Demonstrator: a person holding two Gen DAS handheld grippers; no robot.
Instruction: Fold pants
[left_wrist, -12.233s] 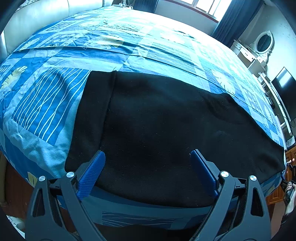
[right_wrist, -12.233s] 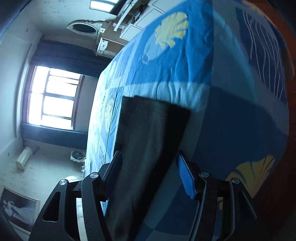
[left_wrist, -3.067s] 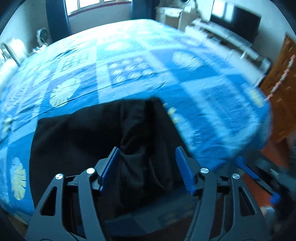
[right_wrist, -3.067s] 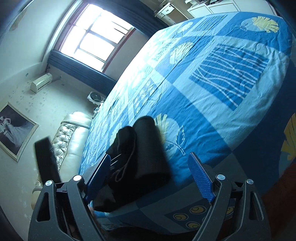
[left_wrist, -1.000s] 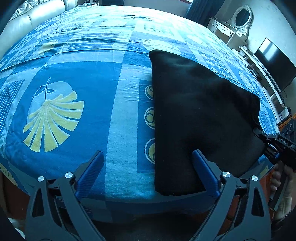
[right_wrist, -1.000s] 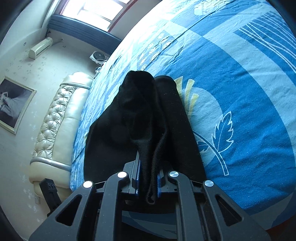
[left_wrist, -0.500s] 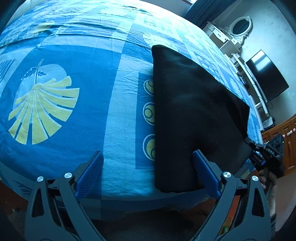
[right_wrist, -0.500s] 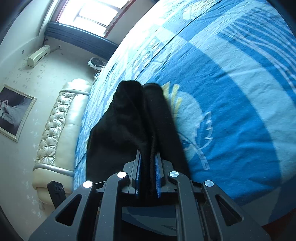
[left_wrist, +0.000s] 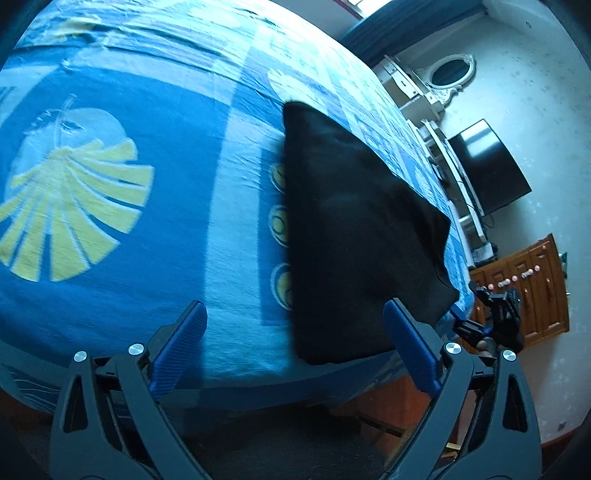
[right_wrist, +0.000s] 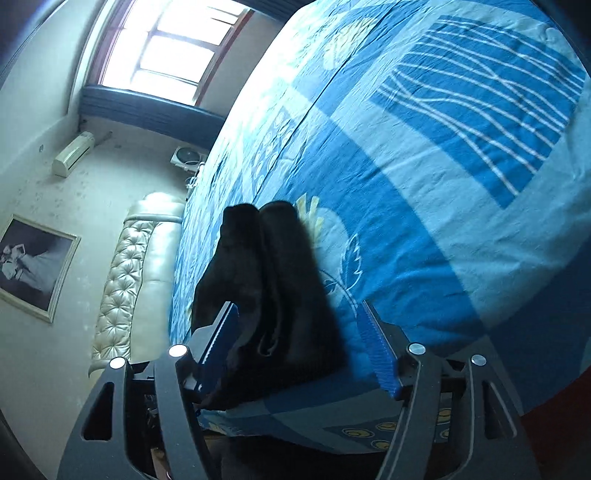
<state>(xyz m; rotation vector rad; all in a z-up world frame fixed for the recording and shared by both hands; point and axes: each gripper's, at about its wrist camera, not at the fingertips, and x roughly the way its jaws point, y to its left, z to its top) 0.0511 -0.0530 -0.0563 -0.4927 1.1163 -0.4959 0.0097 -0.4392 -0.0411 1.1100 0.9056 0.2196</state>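
Now, one pair of black pants (left_wrist: 354, 236), folded, lies at the near edge of the bed (left_wrist: 155, 206). Left gripper (left_wrist: 295, 349): two jaws spread, empty, just short of the pants. Right gripper (right_wrist: 301, 350): two jaws opening, pants' end between them, pads clear of it.

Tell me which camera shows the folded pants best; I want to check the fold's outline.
The left wrist view: the pants lie flat on the bed with all edges visible. The right wrist view shows only their near end, bunched between the opening right tool.
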